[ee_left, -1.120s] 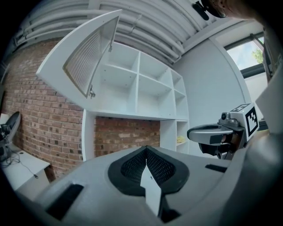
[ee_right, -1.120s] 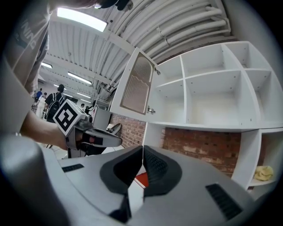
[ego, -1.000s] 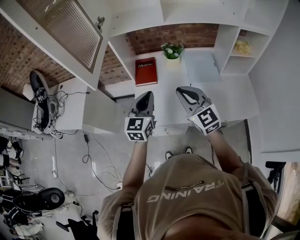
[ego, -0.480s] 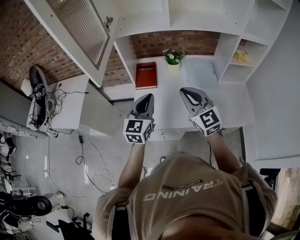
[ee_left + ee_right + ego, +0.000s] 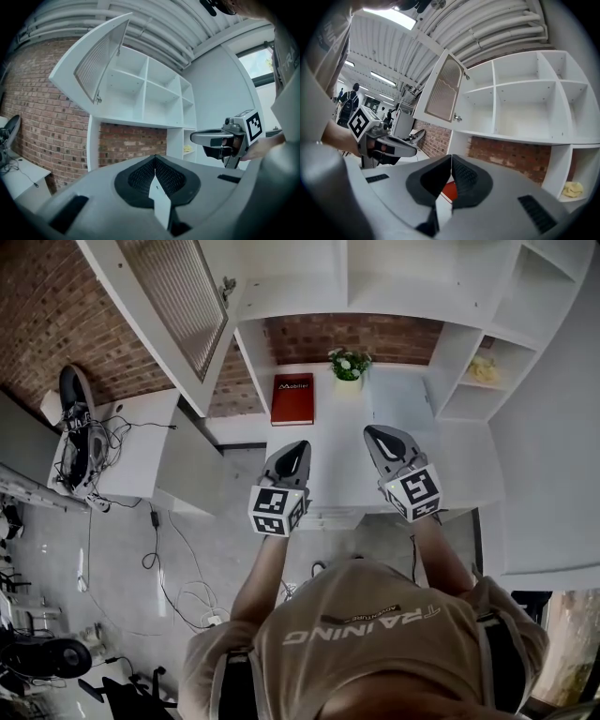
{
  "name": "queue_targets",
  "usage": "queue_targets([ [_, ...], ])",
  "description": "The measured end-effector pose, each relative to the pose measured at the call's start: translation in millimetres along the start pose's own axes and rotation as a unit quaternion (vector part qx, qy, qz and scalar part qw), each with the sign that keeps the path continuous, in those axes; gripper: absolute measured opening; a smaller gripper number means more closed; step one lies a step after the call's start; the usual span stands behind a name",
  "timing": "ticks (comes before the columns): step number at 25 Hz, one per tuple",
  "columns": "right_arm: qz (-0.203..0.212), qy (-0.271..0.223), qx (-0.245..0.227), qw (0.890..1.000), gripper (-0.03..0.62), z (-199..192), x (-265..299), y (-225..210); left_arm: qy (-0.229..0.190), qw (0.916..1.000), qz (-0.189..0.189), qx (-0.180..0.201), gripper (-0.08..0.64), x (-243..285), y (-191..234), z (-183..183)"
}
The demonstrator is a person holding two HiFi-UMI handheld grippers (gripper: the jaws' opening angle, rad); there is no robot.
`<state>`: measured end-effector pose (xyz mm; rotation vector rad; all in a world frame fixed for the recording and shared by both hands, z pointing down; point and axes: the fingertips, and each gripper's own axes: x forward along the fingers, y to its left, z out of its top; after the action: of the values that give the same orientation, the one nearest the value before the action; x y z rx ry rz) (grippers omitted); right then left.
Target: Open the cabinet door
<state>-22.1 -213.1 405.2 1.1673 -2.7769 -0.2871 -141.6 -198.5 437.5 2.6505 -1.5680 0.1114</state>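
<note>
The jaws of the left gripper point(image 5: 155, 157) were pressed together, and nothing was held between them. The jaws of the right gripper point(image 5: 451, 157) were pressed together too, with nothing gripped. Only a bit of the red book point(image 5: 292, 397), far behind, could be seen past them.

Both grippers were held out level, side by side, above the white desk point(image 5: 333, 427). They were kept well apart from the cabinet door point(image 5: 173, 306).

Almost nothing was changed from a second earlier. The grippers were kept in nearly the same spot, and only the head view was shifted a little. The door was seen swung wide out at the upper left, just as it had been before. The bare shelves of the cabinet point(image 5: 375, 277) were left open to see.

So the job was judged to be done already, with no more pulling needed.
</note>
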Motion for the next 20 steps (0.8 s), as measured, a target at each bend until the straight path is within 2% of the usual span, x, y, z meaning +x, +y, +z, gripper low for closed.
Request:
queue_targets([
  [6,0.02,0.007,-0.004,1.0,0.012,-6,0,14,0.001,1.0,0.004,-0.004,0.009,-5,1,-1],
  [9,0.017,0.007,-0.005,1.0,0.012,-9,-6,8,0.004,1.0,0.005,-0.007,0.009,-5,-2,-6],
  [14,0.0,0.005,0.018,1.0,0.012,-18,-14,2,0.004,1.0,0.004,-0.008,0.009,-3,-5,-8],
  [20,0.004,0.012,0.022,1.0,0.012,-26,-13,6,-0.003,0.9998,0.007,-0.02,0.009,0,-2,-7],
])
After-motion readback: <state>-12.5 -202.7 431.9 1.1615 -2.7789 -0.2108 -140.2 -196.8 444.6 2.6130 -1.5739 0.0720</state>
